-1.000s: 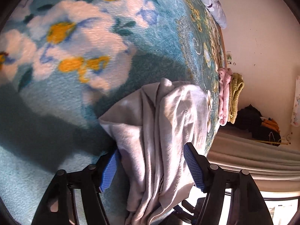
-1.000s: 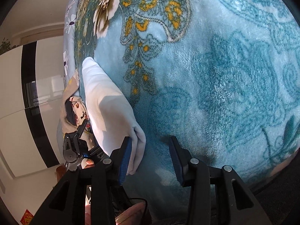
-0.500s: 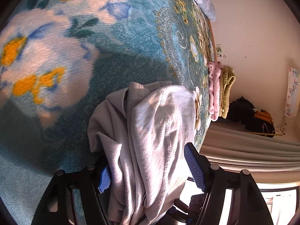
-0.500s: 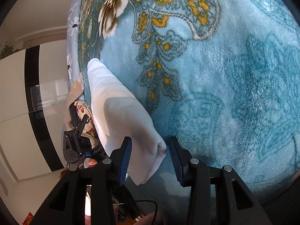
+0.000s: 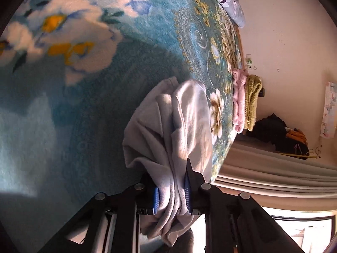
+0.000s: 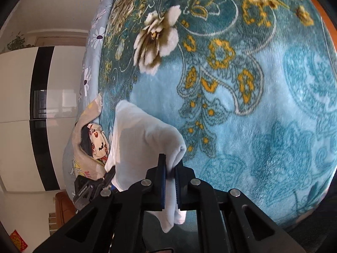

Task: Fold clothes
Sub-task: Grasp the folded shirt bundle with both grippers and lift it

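A pale grey-white garment (image 5: 179, 130) lies bunched on the teal floral blanket (image 5: 126, 84). My left gripper (image 5: 171, 194) is shut on one gathered end of it, cloth hanging down between the blue pads. In the right wrist view the same garment (image 6: 141, 137) shows as a smooth folded white edge, and my right gripper (image 6: 170, 183) is shut on its corner. The left gripper's black body (image 6: 88, 189) shows at the garment's far end in that view.
Folded pink (image 5: 239, 101) and olive (image 5: 252, 101) clothes lie at the bed's far edge by the wall. A pillow (image 5: 229, 2) sits at the head. A patterned clothes pile (image 6: 92, 145) lies at the bedside. Curtains (image 5: 273, 175) hang beside the bed.
Both grippers went from open around the garment to shut on it. The cloth is now gathered tighter and pulled up between the pads.
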Tool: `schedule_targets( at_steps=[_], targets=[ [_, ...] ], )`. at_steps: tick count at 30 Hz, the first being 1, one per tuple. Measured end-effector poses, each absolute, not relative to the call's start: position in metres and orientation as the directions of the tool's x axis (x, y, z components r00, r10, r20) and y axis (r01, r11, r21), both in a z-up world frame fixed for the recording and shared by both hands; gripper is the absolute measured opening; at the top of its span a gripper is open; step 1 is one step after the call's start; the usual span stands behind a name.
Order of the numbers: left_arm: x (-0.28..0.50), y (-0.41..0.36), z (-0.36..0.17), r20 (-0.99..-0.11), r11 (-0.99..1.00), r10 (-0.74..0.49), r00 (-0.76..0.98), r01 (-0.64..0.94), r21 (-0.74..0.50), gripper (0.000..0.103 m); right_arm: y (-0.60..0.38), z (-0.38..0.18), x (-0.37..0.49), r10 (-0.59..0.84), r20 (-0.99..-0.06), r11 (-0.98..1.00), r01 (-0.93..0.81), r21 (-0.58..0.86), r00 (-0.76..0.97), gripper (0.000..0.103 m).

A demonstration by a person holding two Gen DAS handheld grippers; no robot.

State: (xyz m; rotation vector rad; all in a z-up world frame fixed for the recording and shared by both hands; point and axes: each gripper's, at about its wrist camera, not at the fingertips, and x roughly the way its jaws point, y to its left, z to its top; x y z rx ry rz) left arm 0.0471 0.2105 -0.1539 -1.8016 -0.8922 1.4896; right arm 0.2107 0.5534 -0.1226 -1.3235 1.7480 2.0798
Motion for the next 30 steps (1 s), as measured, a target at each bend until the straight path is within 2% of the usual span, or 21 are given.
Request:
schedule_targets(
  at_steps=[3,5,8,11,13,15,17,21,25,27,30],
  targets=[
    [0.064,0.212,-0.164,-0.577,-0.599,0.796,0.182,0.096,-0.795,0.02,0.56,-0.124,0.21,-0.415,-0.694,-0.355,-0.598,0.719,-0.588,0.007],
    [0.069,0.211,-0.175,-0.586,-0.616,0.784,0.202,0.143,-0.775,0.022,0.561,-0.128,0.21,-0.414,-0.713,-0.375,-0.608,0.7,-0.565,0.007],
    [0.067,0.207,-0.179,-0.6,-0.639,0.766,0.232,0.174,-0.749,0.032,0.563,-0.134,0.213,-0.412,-0.735,-0.392,-0.623,0.677,-0.539,0.007],
    [0.059,0.198,-0.163,-0.619,-0.653,0.751,0.23,0.117,-0.749,0.045,0.566,-0.146,0.227,-0.415,-0.703,-0.312,-0.636,0.706,-0.577,0.011],
    [0.05,0.192,-0.149,-0.635,-0.658,0.744,0.207,0.06,-0.751,0.058,0.564,-0.151,0.233,-0.422,-0.692,-0.281,-0.641,0.715,-0.586,0.013],
    [0.034,0.186,-0.137,-0.662,-0.672,0.733,0.158,0.016,-0.741,0.065,0.561,-0.155,0.237,-0.428,-0.686,-0.263,-0.646,0.717,-0.588,0.018],
    [0.014,0.182,-0.129,-0.684,-0.687,0.723,0.098,0.002,-0.726,0.067,0.557,-0.16,0.241,-0.434,-0.681,-0.245,-0.65,0.719,-0.59,0.029],
    [-0.018,0.197,-0.133,-0.68,-0.681,0.728,0.081,-0.026,-0.732,0.069,0.549,-0.169,0.249,-0.447,-0.67,-0.208,-0.659,0.723,-0.593,0.034],
    [-0.027,0.228,-0.162,-0.722,-0.723,0.666,0.184,-0.077,-0.686,0.07,0.541,-0.177,0.256,-0.457,-0.659,-0.176,-0.666,0.725,-0.597,0.039],
    [-0.023,0.237,-0.164,-0.701,-0.7,0.679,0.22,-0.096,-0.708,0.074,0.541,-0.177,0.256,-0.457,-0.659,-0.179,-0.664,0.726,-0.598,0.04],
    [-0.016,0.249,-0.164,-0.658,-0.653,0.703,0.27,-0.122,-0.748,0.074,0.54,-0.177,0.255,-0.457,-0.659,-0.184,-0.661,0.727,-0.597,0.04]
  ],
)
